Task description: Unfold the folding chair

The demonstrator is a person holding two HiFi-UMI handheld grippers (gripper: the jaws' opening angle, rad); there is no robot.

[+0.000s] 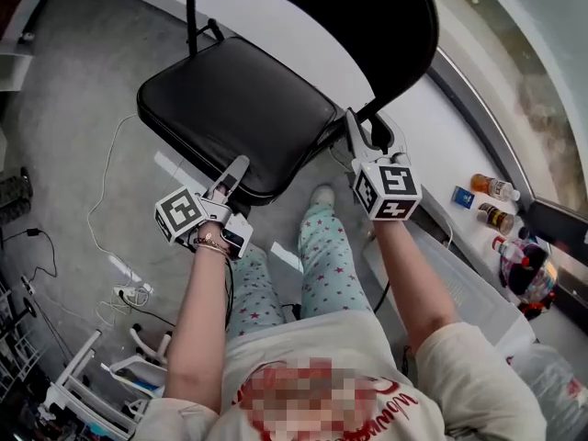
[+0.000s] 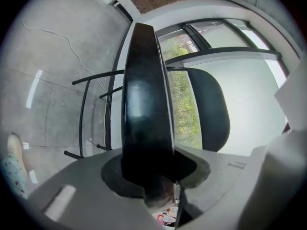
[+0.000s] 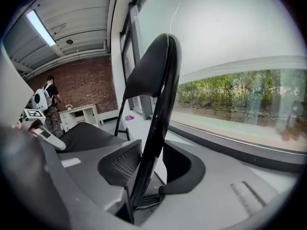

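Your left tongs [image 1: 237,166] are gripping the seat [image 1: 239,99] edge; your right tongs [image 1: 368,134] are standing open around the backrest frame [image 3: 154,123].

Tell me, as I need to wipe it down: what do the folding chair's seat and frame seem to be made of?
The seat looks like black vinyl or faux leather over padding: it has a soft sheen and a rounded, cushioned edge. The frame is thin black tubing, probably painted metal, going by its smooth gloss and slim bent rods. Looks alone cannot confirm either.
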